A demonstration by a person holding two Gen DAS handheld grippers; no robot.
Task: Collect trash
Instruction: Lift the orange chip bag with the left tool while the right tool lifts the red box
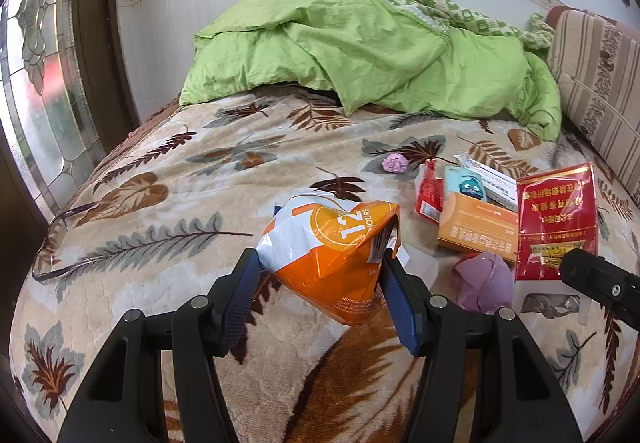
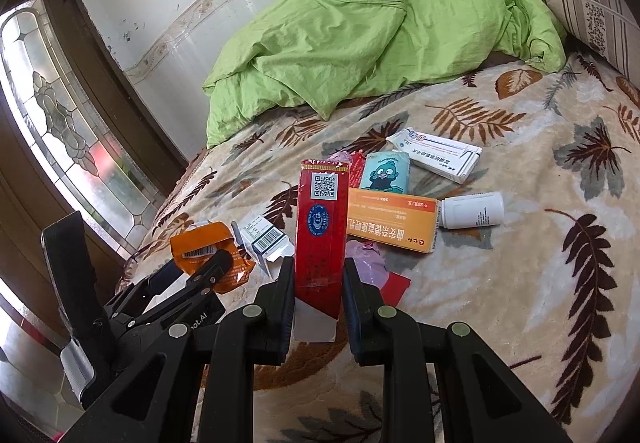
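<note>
Left gripper (image 1: 320, 271) clenched on orange bag (image 1: 332, 251), right gripper (image 2: 318, 283) on red packet (image 2: 320, 227), both above the bed (image 2: 500, 283). Still lying there: orange box (image 2: 390, 221), white bottle (image 2: 472, 210), purple wad (image 1: 395, 163).

Left gripper (image 1: 320, 271): black plastic linkage arms, round silver pivot pins, ribbed blue finger pads (image 1: 400, 295). Right gripper (image 2: 318, 283): same black frame, silver pins, dark ribbed fingers. The left unit's body bore partial white lettering reading "ot.AI".
</note>
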